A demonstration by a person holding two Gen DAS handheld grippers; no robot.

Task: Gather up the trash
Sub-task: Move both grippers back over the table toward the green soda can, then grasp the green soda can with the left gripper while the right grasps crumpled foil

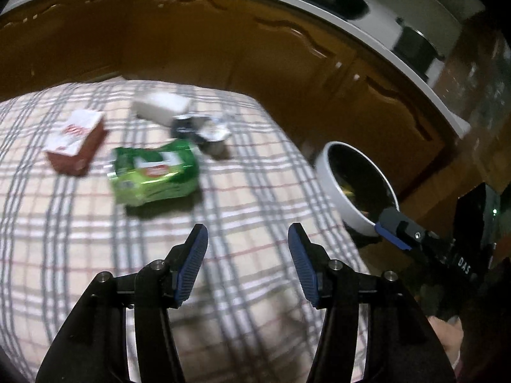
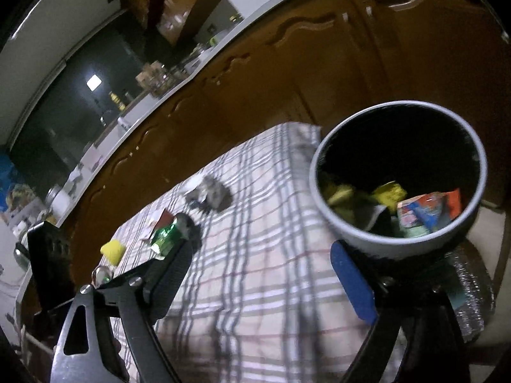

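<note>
On the plaid tablecloth (image 1: 80,223) lie a green wrapper (image 1: 155,172), a red and white carton (image 1: 76,143), a white box (image 1: 163,107) and crumpled dark and silver packaging (image 1: 204,132). My left gripper (image 1: 247,255) is open and empty, above the cloth short of the green wrapper. A white bin (image 2: 399,175) stands past the table's right edge with several wrappers inside; it also shows in the left wrist view (image 1: 351,185). My right gripper (image 2: 262,271) is open and empty, its right finger beside the bin's near wall. The green wrapper (image 2: 164,239) shows far left.
Brown wooden cabinets (image 1: 223,41) with a white counter (image 1: 319,6) run behind the table. A yellow object (image 2: 113,250) lies at the table's far left. A shiny silver bag (image 2: 472,290) sits below the bin on the right.
</note>
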